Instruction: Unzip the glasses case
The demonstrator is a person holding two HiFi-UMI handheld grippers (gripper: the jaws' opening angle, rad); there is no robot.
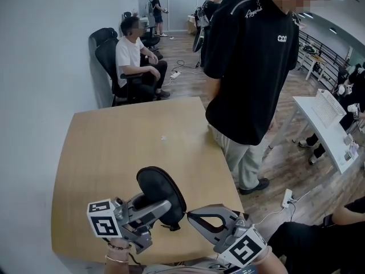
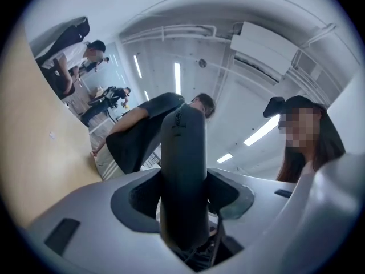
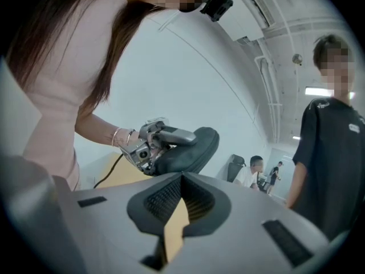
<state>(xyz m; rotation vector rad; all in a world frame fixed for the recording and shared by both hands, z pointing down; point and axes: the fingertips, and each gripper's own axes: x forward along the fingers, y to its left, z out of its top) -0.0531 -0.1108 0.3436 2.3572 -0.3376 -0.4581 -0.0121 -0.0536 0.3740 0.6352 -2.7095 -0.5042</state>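
Head view: the left gripper sits at the near left edge of the table. Its jaws are clamped on a black oval glasses case. The case is lifted off the table and stands on edge, tilted, with its long side rising away from the person. A small dark tab hangs at its lower end; what it is cannot be made out.

The right gripper comes in from the near right with its tips pointed at the case's lower end, just beside it. Whether they touch is unclear.

Left gripper view: the case stands upright between the two jaws and fills the gap, with both pads pressed against its sides.

Right gripper view: the jaws meet at the tips with nothing held between them, and only a sliver of table shows through the slot behind. Beyond the tips, the left gripper and the case are held up by a hand with bracelets on its wrist.

A tiny white speck lies near the middle of the table. At the far right corner stands a person in a black shirt. Further back, a person in a white shirt sits in a black chair by the wall.
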